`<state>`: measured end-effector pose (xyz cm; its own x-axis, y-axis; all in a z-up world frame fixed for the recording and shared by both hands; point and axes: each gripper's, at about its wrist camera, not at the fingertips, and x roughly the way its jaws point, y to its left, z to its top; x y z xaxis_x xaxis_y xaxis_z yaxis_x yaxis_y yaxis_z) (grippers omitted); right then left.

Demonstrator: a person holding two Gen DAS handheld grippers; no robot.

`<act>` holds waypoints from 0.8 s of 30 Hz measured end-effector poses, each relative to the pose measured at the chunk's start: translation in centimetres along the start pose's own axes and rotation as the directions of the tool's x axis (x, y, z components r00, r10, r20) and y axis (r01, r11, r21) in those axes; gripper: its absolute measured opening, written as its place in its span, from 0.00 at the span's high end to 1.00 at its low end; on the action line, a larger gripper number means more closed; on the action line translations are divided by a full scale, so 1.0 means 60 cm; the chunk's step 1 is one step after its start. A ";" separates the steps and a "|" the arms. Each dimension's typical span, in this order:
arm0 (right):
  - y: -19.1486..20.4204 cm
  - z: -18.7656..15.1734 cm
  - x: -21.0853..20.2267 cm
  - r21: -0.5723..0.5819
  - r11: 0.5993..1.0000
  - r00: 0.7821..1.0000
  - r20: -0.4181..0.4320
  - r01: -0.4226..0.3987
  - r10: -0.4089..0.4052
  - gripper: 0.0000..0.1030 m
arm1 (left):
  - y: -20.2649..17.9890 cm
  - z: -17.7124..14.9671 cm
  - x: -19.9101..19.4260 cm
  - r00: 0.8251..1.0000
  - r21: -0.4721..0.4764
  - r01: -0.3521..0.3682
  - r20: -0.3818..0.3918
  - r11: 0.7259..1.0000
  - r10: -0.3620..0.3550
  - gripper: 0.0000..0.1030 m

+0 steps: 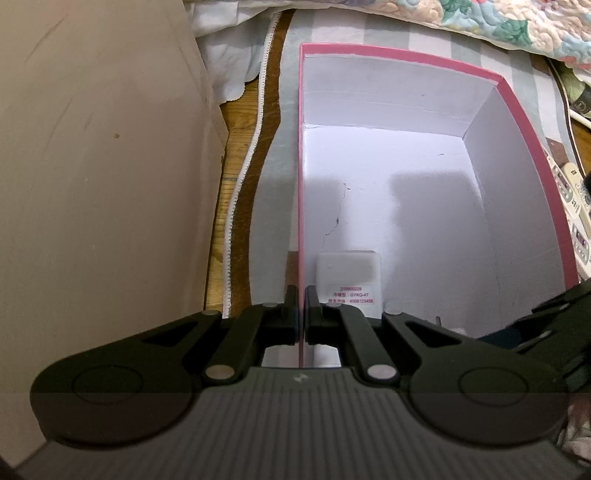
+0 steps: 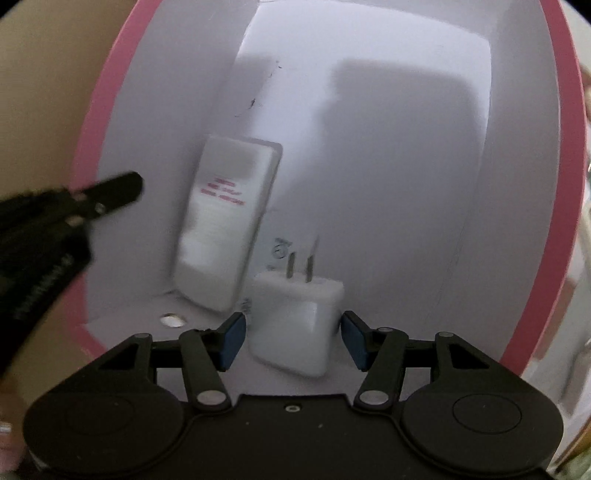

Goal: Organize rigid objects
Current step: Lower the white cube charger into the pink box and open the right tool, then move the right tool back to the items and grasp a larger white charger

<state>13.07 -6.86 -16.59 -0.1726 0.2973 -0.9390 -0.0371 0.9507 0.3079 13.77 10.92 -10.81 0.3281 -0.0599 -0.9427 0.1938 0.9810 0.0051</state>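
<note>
A white-lined box with a pink rim (image 1: 406, 55) lies open below me. My left gripper (image 1: 302, 295) is shut on the box's left wall, the thin pink edge pinched between its fingers. A white remote control (image 1: 347, 273) lies face down with a red-printed label in the near left corner. In the right wrist view the same remote control (image 2: 225, 221) rests against the box wall (image 2: 99, 122). Beside it, a white plug adapter (image 2: 295, 314) with two prongs sits between the blue pads of my right gripper (image 2: 293, 325), which is open, with a slim gap at the left pad. The left gripper (image 2: 110, 192) shows on the rim.
More pale remote controls (image 1: 570, 192) lie outside the box at the right edge. A floral quilt (image 1: 498, 22) is bunched behind the box. A large beige surface (image 1: 92, 184) fills the left, with a wooden strip and white zipper edging beside it.
</note>
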 end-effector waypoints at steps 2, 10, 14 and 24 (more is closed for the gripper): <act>0.001 -0.001 -0.015 -0.024 1.000 0.999 0.040 0.018 -0.018 0.41 | 0.000 0.000 0.000 1.000 0.001 0.000 0.000 1.000 0.000 0.98; 0.054 -0.022 -0.018 -0.309 0.936 0.964 0.251 0.167 -0.089 0.41 | -0.002 0.000 0.000 1.000 0.000 0.000 -0.002 1.000 0.000 0.98; 0.069 -0.027 0.001 -0.417 0.876 0.957 0.252 0.244 -0.146 0.58 | -0.001 0.000 0.000 1.000 0.000 0.003 -0.001 1.000 -0.003 0.98; 0.063 -0.035 0.008 -0.482 0.840 0.959 0.245 0.249 -0.144 0.61 | 0.000 0.001 0.000 1.000 0.003 0.002 -0.002 1.000 -0.002 0.98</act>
<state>10.77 -3.31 -15.53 0.0809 0.1700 -0.9821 -0.5491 0.8300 0.0985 13.82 10.90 -10.76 0.3256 -0.0614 -0.9435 0.1970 0.9804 0.0042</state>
